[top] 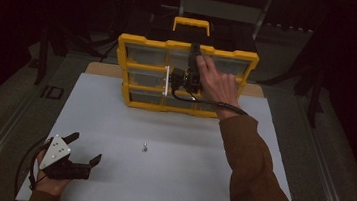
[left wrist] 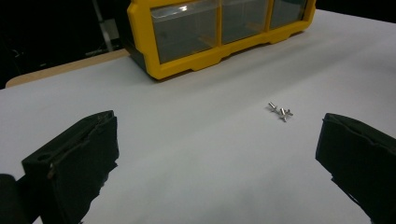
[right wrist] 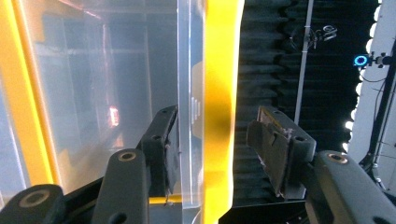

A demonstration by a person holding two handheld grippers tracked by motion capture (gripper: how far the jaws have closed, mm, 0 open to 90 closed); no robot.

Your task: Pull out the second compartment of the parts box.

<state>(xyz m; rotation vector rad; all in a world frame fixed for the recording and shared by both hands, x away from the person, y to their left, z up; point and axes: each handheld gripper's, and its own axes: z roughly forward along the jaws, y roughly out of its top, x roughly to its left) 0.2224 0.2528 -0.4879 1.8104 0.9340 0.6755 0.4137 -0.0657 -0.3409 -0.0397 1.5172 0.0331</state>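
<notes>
Down at the near edge of the white table (top: 107, 183), the left gripper (top: 83, 150) rests in the person's hand with its jaws spread wide and nothing between them. A little farther out, roughly mid-table, lies a small cluster of metal screws (left wrist: 280, 111), ahead of those open jaws and well apart from them.

Farther back stands the yellow organizer case (top: 142, 41), upright on its edge near the far side of the table, its clear-fronted compartments facing the person and its handle (top: 191, 24) on top. The right hand (top: 217, 83) has reached over to it, arm stretched across the table, and holds the right gripper (right wrist: 212, 133) against the case. The right gripper view shows its jaws straddling the case's yellow rim and clear lid edge (right wrist: 190, 93): one pad sits right against the clear plastic, while the other stands off the yellow rim with a gap showing, so the jaws are half closed around the edge without clamping it.
</notes>
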